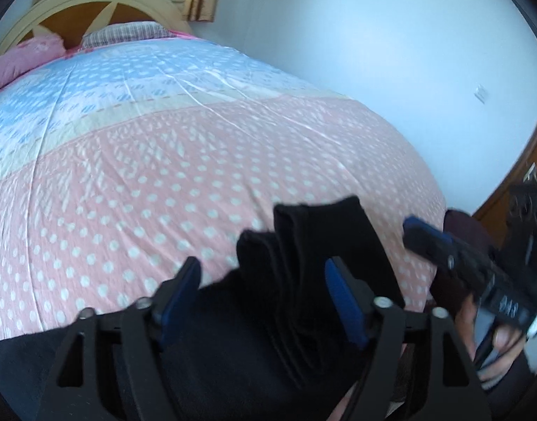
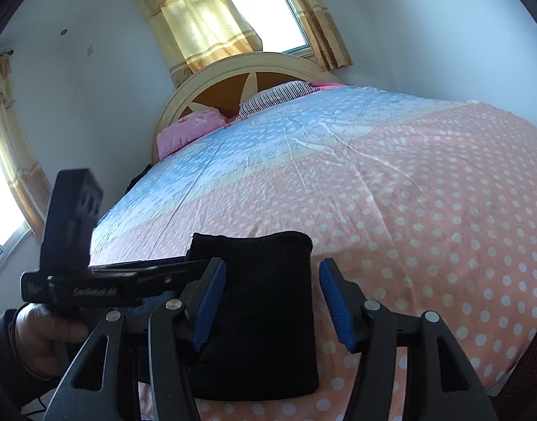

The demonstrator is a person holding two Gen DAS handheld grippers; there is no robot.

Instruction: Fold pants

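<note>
The left gripper (image 1: 265,287) stands wide over the black pants (image 2: 258,308), which look fully folded on the bed (image 2: 408,182). The right gripper (image 2: 268,298) is wide too, straddling the bundle. Probably only withdrawal remains.

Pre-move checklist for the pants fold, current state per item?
1. Black fabric pants folded into a compact block on the pink polka-dot bedspread: ok.
2. Left gripper open, fabric lying between its blue pads: ok; whether the pads touch the fabric: cannot tell.
3. Right gripper open, above the block: ok.
4. Block edges aligned: cannot tell; the left wrist view shows stacked layers, blurred.
5. Grippers apart from each other: ok, though close in both views.
6. Bed area beyond the block has nothing lying on it up to the pink pillow: ok.
</note>
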